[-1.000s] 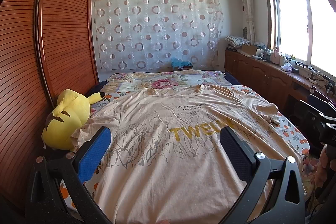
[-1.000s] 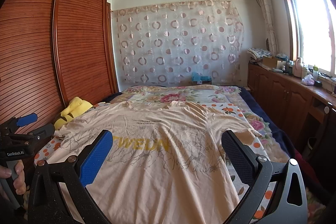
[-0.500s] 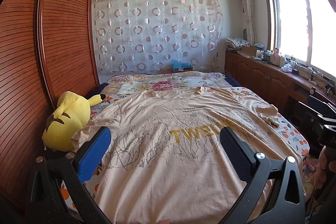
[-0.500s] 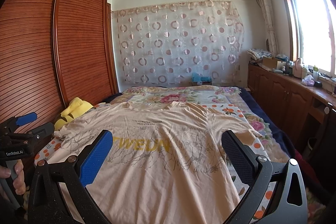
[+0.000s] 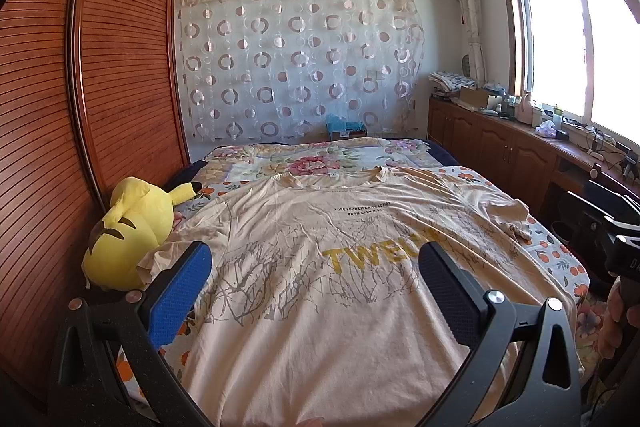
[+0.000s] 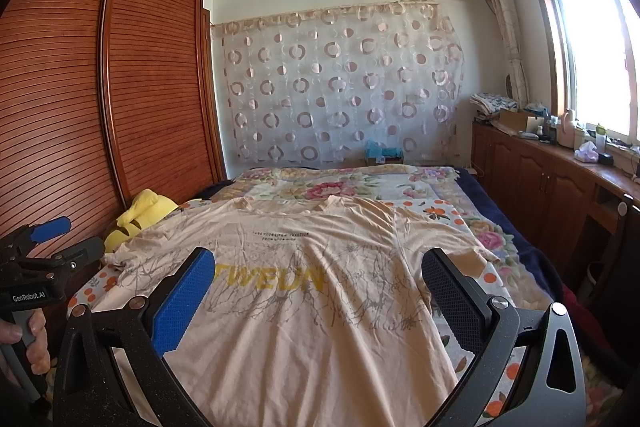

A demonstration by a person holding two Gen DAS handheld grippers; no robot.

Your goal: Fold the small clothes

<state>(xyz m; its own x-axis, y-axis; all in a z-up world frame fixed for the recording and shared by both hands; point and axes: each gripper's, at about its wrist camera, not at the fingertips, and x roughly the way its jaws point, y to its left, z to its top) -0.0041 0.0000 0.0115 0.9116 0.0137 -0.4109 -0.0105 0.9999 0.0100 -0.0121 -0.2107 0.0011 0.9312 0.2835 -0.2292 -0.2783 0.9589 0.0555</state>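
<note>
1. Peach-coloured cotton — a T-shirt [image 5: 320, 267] lies spread flat, front up, on the bed [image 5: 320, 159], its collar at the far end and its hem at the near edge under both cameras.
2. Yellow letters and grey branch-like lines run across the chest; the same T-shirt [image 6: 304, 287] fills the middle of the right wrist view.
3. Its sleeve on the window side is crumpled; the other sleeve touches a yellow plush toy [image 5: 128, 227] lying at the bed's edge beside the wooden wardrobe [image 5: 80, 107].
4. The left claw [image 5: 314, 291] hovers above the lower part of the shirt with its jaws wide apart — nothing between them.
5. The right claw [image 6: 318, 299] hangs over the shirt in the same way, jaws spread wide, gripping nothing.
6. A hand [image 6: 24, 339] holds the left claw's grip at the left edge of the right wrist view.
7. A floral bedspread [image 6: 340, 187] covers the far part of the bed, before a circle-patterned curtain [image 6: 340, 87].
</note>
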